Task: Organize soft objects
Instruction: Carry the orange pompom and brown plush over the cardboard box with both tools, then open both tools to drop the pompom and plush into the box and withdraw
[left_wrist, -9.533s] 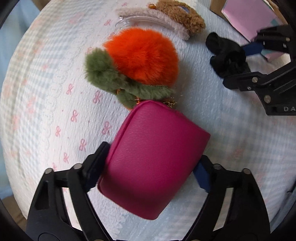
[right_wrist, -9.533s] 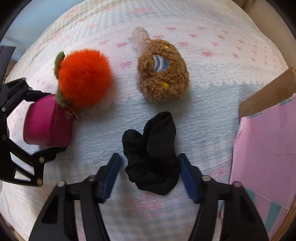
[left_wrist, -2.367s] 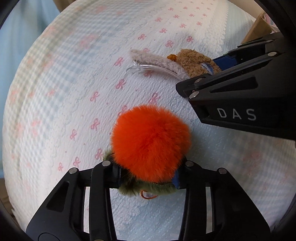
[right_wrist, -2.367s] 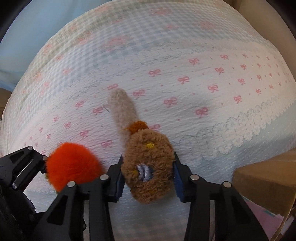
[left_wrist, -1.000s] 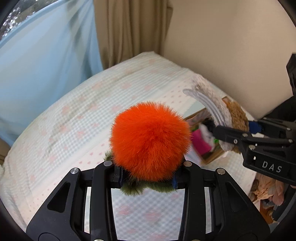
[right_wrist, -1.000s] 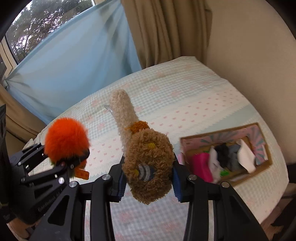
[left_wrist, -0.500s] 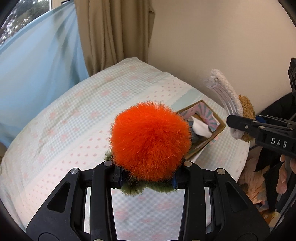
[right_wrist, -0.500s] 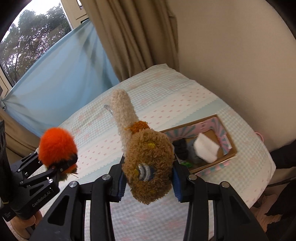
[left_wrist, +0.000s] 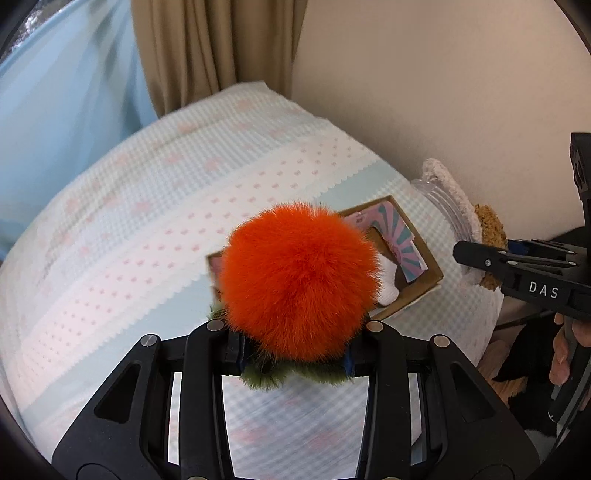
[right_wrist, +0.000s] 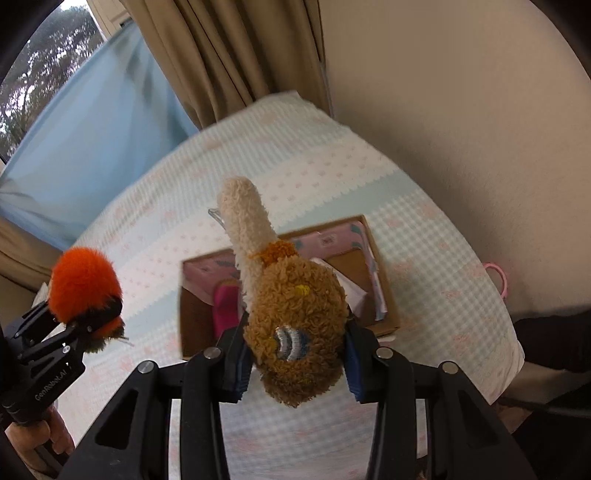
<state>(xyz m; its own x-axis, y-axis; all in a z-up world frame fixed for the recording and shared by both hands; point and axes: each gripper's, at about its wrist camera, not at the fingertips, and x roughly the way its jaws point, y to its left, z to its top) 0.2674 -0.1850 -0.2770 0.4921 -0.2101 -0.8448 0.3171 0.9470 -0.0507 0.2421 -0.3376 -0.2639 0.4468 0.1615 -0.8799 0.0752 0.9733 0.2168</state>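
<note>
My left gripper is shut on an orange pompom with green fuzzy leaves and holds it high above the bed. My right gripper is shut on a brown plush hair clip with a cream fuzzy arm, also held high. Below both lies an open cardboard box with a pink lining; a magenta pouch and white soft items lie inside it. The box also shows in the left wrist view, partly hidden by the pompom. The right gripper with the clip shows at the right of the left wrist view.
The box rests on a bed with a pale blue checked cover with pink bows. A beige wall and tan curtains stand behind. A pink ring lies at the bed's right edge. Dark fabric lies right.
Both grippers, each still shut on its item, have shifted over the bed so that the open box now lies directly below and behind the pompom and the clip.
</note>
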